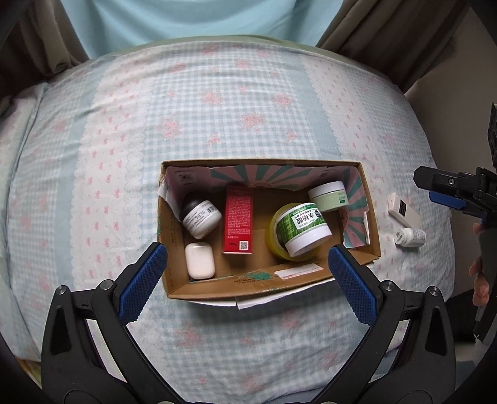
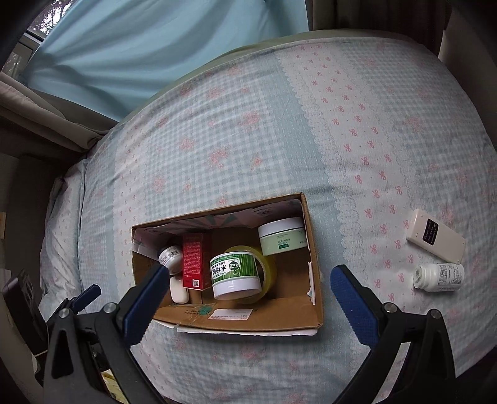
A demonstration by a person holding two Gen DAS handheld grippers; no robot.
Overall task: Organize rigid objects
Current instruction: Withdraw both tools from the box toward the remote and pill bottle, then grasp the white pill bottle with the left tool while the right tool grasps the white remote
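A checked bedsheet (image 1: 248,108) covers the bed; curtains (image 1: 186,18) hang behind. The box (image 1: 372,248) sits mid-bed, bottle (image 2: 438,277) nearby. Left gripper (image 1: 248,273) and right gripper (image 2: 248,298) both gape, released.

Matt corrugated cardboard box (image 1: 362,253); glossy plastic jars (image 2: 236,272); soft printed cotton bedsheet (image 1: 217,124); claw pads (image 1: 141,279) knurled blue rubber, arms matt black plastic.

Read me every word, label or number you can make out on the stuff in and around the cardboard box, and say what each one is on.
"CLEANING": on the pale green round jar with white lid, in the box's far right corner.
"水杨酸": on the green-striped white tub lying on the yellow tape roll.
Red rectangular carton: QR code, text too small.
White jar with black cap: barcode, print unreadable.
Small white pill bottle and white remote-like device outside: blurred.
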